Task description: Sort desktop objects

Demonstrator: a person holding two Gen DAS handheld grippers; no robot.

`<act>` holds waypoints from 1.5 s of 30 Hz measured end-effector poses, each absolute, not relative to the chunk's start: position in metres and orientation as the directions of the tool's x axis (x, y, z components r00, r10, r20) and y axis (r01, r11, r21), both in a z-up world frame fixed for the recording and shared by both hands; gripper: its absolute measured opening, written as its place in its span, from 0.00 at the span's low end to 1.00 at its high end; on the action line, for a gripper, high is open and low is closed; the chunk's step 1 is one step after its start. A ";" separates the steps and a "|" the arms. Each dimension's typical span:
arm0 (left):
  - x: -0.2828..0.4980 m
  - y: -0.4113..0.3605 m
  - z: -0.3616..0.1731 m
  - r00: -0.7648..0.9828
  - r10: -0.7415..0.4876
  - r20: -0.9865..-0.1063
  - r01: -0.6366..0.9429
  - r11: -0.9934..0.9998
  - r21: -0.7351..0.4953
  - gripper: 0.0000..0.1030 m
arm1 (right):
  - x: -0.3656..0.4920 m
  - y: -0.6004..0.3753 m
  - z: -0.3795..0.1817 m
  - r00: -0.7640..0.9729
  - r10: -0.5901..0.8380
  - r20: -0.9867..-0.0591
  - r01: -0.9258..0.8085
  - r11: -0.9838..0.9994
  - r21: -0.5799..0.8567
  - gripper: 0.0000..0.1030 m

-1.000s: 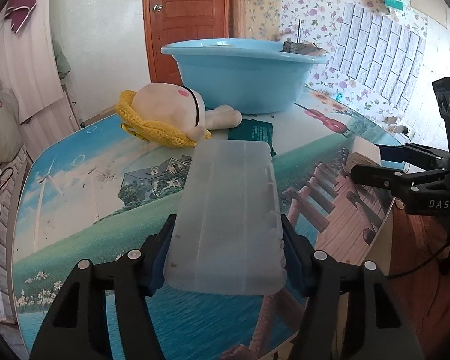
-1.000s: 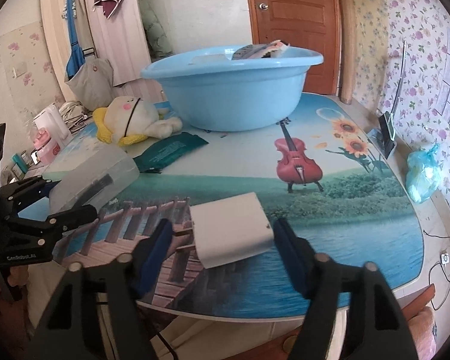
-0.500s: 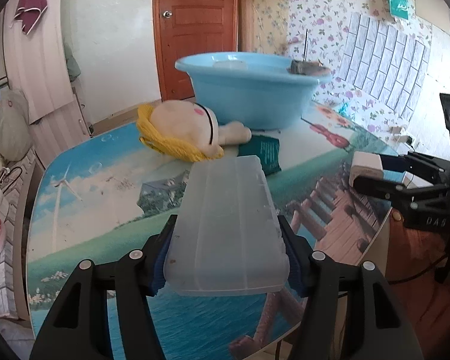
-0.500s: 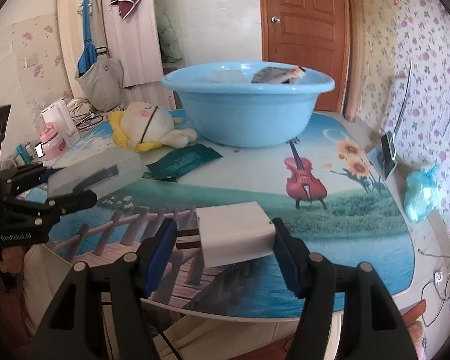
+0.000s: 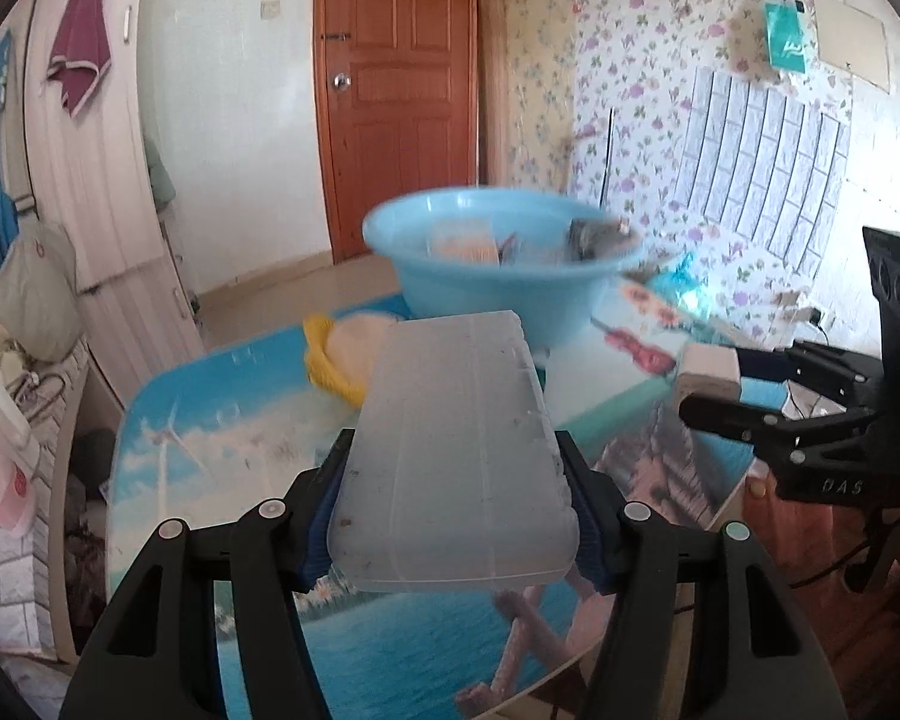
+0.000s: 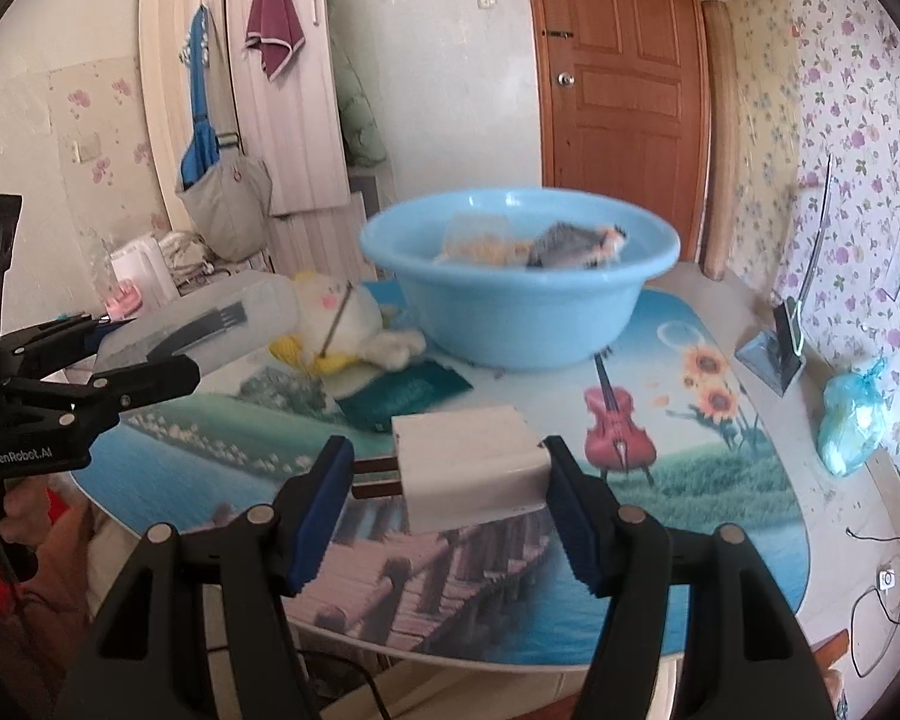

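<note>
a: left wrist view first. what's the left gripper [image 5: 453, 525] doing?
b: its blue pads pinch the near end of a frosted translucent plastic case [image 5: 456, 456], held in the air above the near edge of the picture-printed tabletop [image 5: 222, 426].
a: and past it?
b: a light blue plastic basin [image 5: 498, 276] stands at the far edge, blurred, with things inside. a white and yellow plush toy [image 5: 345, 360] lies just in front of it, partly hidden by the case. the left stretch of tabletop is bare.

a: right wrist view?
b: the right gripper [image 6: 450, 501] clamps a white square plug adapter [image 6: 468, 465], prongs against the left pad, raised over the near edge. the basin sits at the far edge; the plush and a dark green flat packet [image 6: 405, 393] lie in front of it, left of centre.
a: room on the right?
b: the middle and right of the tabletop lie open; a blue plastic bag [image 6: 852, 417] and a small stand [image 6: 777, 351] sit near the right edge.
</note>
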State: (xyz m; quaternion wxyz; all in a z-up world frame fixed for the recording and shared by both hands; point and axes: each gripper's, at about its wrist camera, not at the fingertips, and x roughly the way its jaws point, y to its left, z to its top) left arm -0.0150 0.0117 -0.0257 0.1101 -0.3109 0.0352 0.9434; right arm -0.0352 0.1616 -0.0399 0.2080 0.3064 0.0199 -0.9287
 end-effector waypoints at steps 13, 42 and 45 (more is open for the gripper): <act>-0.054 0.021 0.004 -0.807 0.170 -0.566 -0.222 -0.975 0.024 0.60 | -0.075 0.181 -0.008 -0.776 -0.364 -0.515 0.338 -0.930 0.146 0.61; -0.193 0.085 -0.010 -0.778 0.164 -0.606 -0.260 -0.963 0.072 0.63 | -0.180 0.191 -0.023 -0.785 -0.358 -0.505 0.327 -0.932 0.154 0.62; -0.193 0.089 -0.009 -0.781 0.169 -0.602 -0.268 -0.960 0.077 0.75 | -0.182 0.190 -0.024 -0.788 -0.347 -0.509 0.320 -0.936 0.143 0.62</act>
